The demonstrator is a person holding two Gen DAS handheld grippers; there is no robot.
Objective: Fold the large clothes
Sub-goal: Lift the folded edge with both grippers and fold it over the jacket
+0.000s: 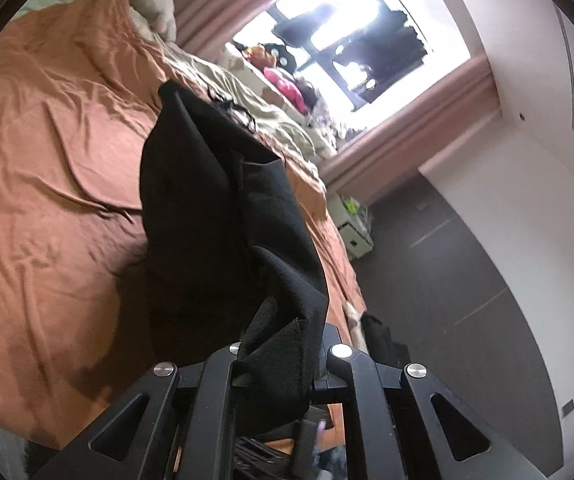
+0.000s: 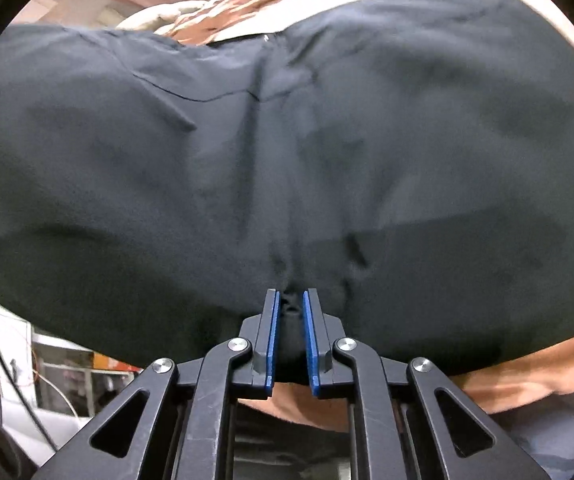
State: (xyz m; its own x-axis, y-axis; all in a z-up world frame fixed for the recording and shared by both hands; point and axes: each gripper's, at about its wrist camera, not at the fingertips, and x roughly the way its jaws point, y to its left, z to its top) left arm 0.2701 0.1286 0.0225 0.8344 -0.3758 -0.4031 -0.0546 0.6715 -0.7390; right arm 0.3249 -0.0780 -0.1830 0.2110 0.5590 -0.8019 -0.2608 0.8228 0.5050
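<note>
Black garment (image 2: 287, 160) on the orange bedsheet (image 1: 47, 160) is pinched by both the left hand-held gripper (image 1: 279, 356) and the right hand-held gripper (image 2: 291, 308).

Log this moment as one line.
left gripper: shut on black garment | right gripper: shut on black garment | surface: orange bedsheet

L gripper (image 1: 279, 364): blk linkage arms, silver round screws, triangular cutouts | R gripper (image 2: 291, 320): same blk frame, blue pads (image 2: 273, 336), scuffed arms

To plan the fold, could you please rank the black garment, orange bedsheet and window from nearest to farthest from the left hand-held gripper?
1. Black garment, clamped in the left hand-held gripper.
2. Orange bedsheet, beneath, leftward.
3. Window, top, beyond the bed.
</note>
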